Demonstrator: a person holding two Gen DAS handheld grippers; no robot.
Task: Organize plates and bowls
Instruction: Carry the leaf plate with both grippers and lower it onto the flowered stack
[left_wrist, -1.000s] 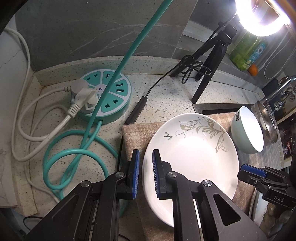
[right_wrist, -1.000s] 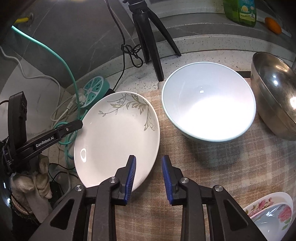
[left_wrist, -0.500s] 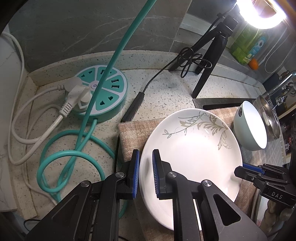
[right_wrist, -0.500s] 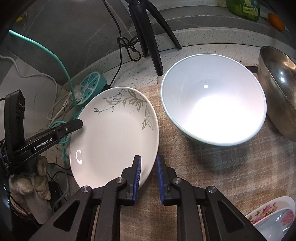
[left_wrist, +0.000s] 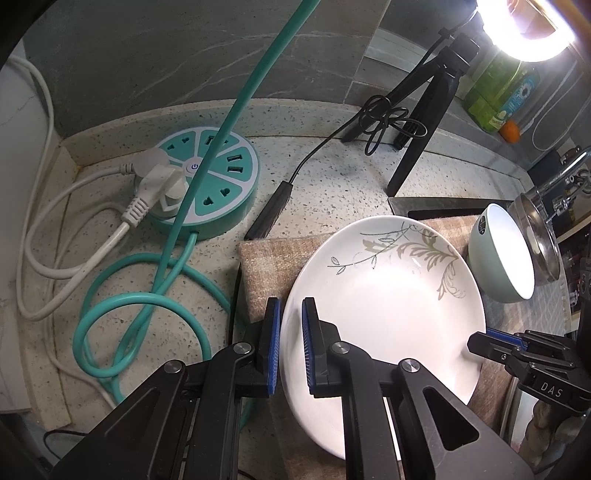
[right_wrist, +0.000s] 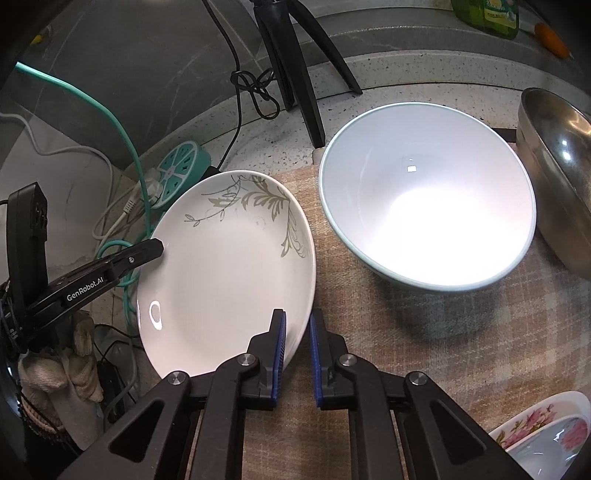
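Floral dish (right_wrist: 546, 432) cut off by frame

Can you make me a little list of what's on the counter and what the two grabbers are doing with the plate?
plate: white plate with leaf pattern, on the checked cloth
left gripper: jaws shut on the plate's left rim
right gripper: jaws shut on the plate's right rim
bowl: pale green bowl, beside the plate, apart from it
metal bowl: right of the green one
power hub: round, teal, off the cloth
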